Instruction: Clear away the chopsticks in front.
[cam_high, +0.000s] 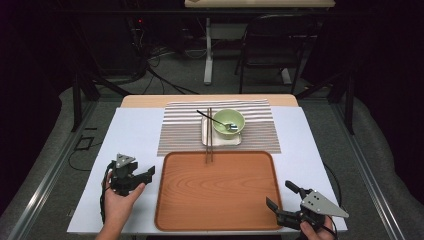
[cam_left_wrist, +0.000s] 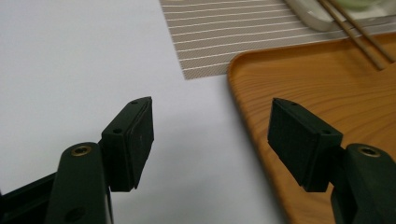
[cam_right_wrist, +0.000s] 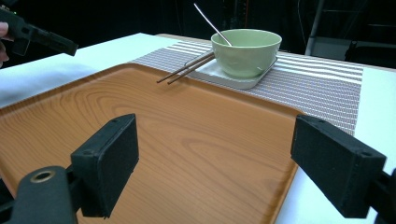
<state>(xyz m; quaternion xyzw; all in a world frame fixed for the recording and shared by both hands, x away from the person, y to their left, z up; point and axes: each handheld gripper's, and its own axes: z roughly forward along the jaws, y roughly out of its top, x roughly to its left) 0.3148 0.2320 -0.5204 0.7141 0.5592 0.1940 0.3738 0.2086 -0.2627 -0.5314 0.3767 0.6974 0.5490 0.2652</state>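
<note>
A person's two grippers wait at the near corners of a wooden tray (cam_high: 216, 190) on a white counter (cam_high: 130, 130), both sets of fingers spread apart and empty. The left gripper (cam_high: 145, 174) hovers just off the tray's left rim, its fingers (cam_left_wrist: 133, 140) straddling bare counter and the tray edge. The right gripper (cam_high: 283, 197) sits at the tray's near right corner, its fingers (cam_right_wrist: 109, 163) wide over the tray floor.

The things to be handled lie ahead of both sets of fingers, beyond the tray's far rim: a green bowl (cam_high: 229, 122) standing on a small pale dish (cam_high: 220, 139), a spoon (cam_high: 216, 120) leaning in the bowl with its handle up and to the left, and a pair of chopsticks (cam_high: 209, 135) resting on the dish with their near tips overhanging onto the tray. All sit on a striped placemat (cam_high: 175, 132).

The risks look plain enough. The chopsticks are thin, round and loose; a grip closing off-centre could roll them apart or flick one off the dish. Because their tips cross the tray rim, shifting the tray first would likely drag or scatter them. The bowl's smooth curved wall gives flat pads little purchase, and a pinch on its rim could tip it, sending the spoon out. Lifting the dish with the bowl on board risks the bowl sliding. A reach from the left also passes near the spoon handle, which a knuckle or cable could catch.
</note>
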